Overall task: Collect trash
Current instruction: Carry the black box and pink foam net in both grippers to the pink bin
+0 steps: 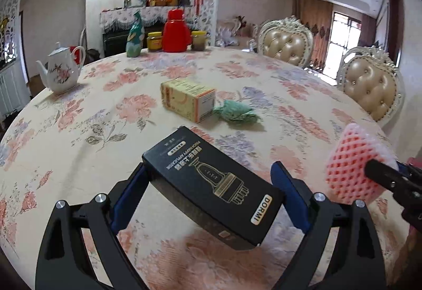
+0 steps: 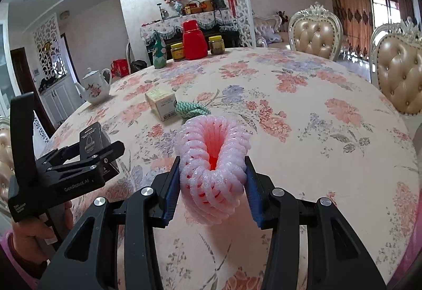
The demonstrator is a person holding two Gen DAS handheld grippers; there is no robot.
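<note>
Left gripper [image 1: 211, 195] clasped black box [image 1: 211, 187] | right gripper [image 2: 213, 184] clasped foam net [image 2: 213, 168] | remaining ahead: yellow carton [image 1: 190, 102], green wrapper [image 1: 234, 113]

Left gripper [image 1: 211, 192]: blue pads press both sides of the black box [image 1: 211, 184], held up off the table, tipped down a bit.
Right gripper [image 2: 212, 179]: pads squeeze the pink foam net [image 2: 211, 166], jaws abt half wide.
Hand [image 2: 31, 234]: wraps left gripper's handle, pink sleeve at wrist.
Grippers: side by side, close.
</note>
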